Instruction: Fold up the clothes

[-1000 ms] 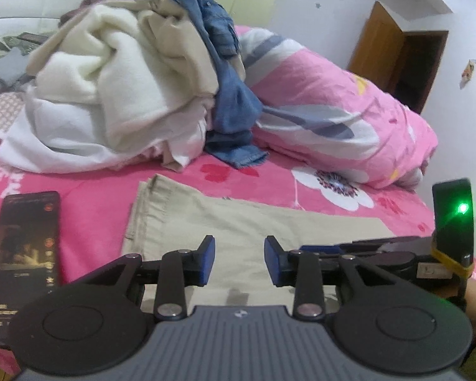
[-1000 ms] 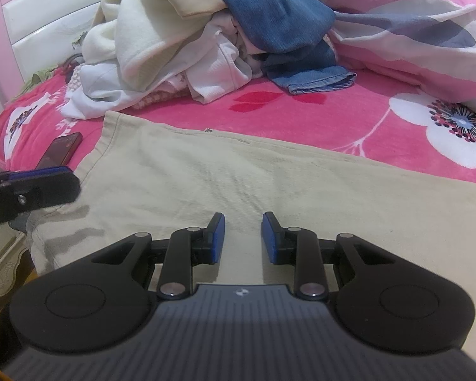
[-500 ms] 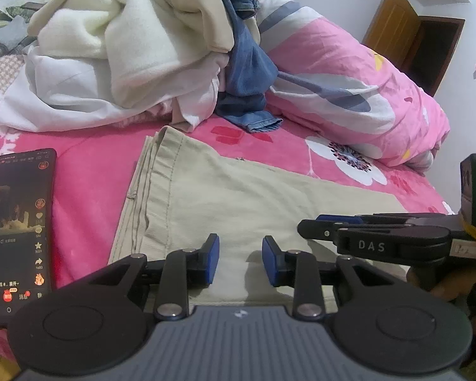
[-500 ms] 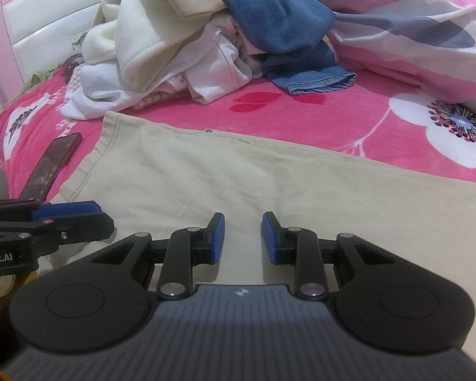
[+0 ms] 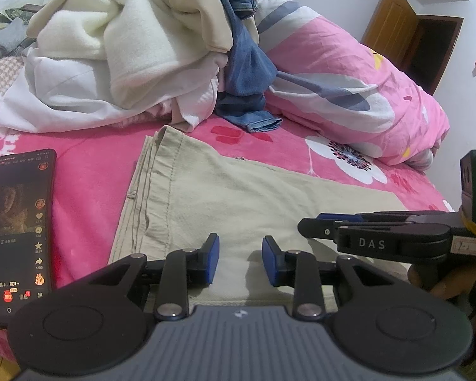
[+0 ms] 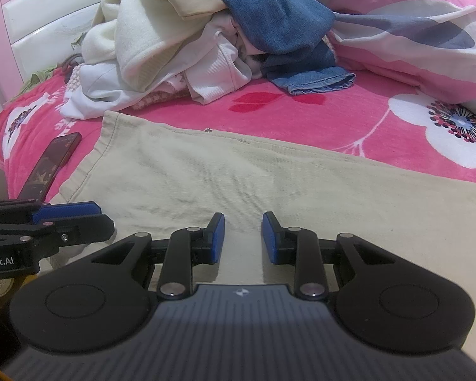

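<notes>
Beige trousers (image 5: pixel 238 197) lie flat across the pink bedsheet, waistband to the left. My left gripper (image 5: pixel 240 263) hovers low over their near edge, open, with only cloth showing in the gap between its blue pads. From the right, my right gripper (image 5: pixel 311 223) reaches in sideways over the same near edge. In the right wrist view the trousers (image 6: pixel 238 177) fill the middle, and my right gripper (image 6: pixel 242 238) stands open just above them with nothing between its fingers. The left gripper (image 6: pixel 101 217) shows at the left edge, beside the waistband corner.
A heap of unfolded clothes (image 5: pixel 127 47), cream, white and denim, sits behind the trousers. A lit phone (image 5: pixel 16 222) lies on the sheet to the left. A rolled pink floral duvet (image 5: pixel 349 73) fills the back right. A white headboard (image 6: pixel 41 25) stands far left.
The left wrist view has tipped downward and closed in on the trousers; the person at the back is out of frame. The left gripper reaches further into the right view. The right gripper kept still.
</notes>
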{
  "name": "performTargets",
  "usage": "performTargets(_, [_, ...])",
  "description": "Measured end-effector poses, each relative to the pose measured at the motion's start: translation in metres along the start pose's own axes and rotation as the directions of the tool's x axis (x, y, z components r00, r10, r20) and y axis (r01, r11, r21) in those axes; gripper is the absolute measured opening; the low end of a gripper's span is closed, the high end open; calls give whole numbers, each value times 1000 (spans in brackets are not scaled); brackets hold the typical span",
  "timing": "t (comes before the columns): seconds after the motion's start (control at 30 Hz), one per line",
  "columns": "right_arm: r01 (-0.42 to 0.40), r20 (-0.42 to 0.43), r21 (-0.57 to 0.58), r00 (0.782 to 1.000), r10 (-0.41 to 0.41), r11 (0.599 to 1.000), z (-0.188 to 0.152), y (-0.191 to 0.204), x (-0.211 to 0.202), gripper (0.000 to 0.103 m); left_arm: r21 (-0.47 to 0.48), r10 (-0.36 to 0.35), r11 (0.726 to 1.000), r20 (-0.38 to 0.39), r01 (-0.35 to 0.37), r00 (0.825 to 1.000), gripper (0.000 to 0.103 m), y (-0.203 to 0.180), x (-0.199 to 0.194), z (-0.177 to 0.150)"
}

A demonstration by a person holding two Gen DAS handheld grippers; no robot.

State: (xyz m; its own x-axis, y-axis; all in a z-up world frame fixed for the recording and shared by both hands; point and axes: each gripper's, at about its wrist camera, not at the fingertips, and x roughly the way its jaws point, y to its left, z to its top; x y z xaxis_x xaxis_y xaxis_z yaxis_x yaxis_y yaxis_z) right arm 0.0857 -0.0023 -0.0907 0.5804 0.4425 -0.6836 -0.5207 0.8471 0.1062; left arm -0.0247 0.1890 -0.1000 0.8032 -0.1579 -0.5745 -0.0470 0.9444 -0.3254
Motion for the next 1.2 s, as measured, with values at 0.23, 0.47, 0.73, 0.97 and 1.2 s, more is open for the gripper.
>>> performTargets(0.23, [-1, -1, -3, 1000, 1, 1000, 0, -1, 0, 26, 3, 1, 1000, 4, -1, 1000, 31, 0, 0, 0])
performTargets(0.47, [-1, -1, -4, 1000, 1, 1000, 0, 0, -1, 25, 6, 6, 1000, 3, -6, 1000, 31, -2, 0, 1])
performTargets(0.73, [38, 63, -8, 997, -38, 999, -2, -9, -39, 26, 11, 10, 1000, 2, -10, 1000, 31, -3, 1, 0])
performTargets(0.97, [101, 90, 32, 991, -103, 994, -24, -33, -74, 26, 13, 12, 1000, 2, -12, 1000, 31, -4, 0, 0])
performTargets(1.2, [133, 67, 99, 988, -140, 986, -53, -46, -63, 26, 17, 16, 1000, 1, -16, 1000, 31, -5, 1, 0])
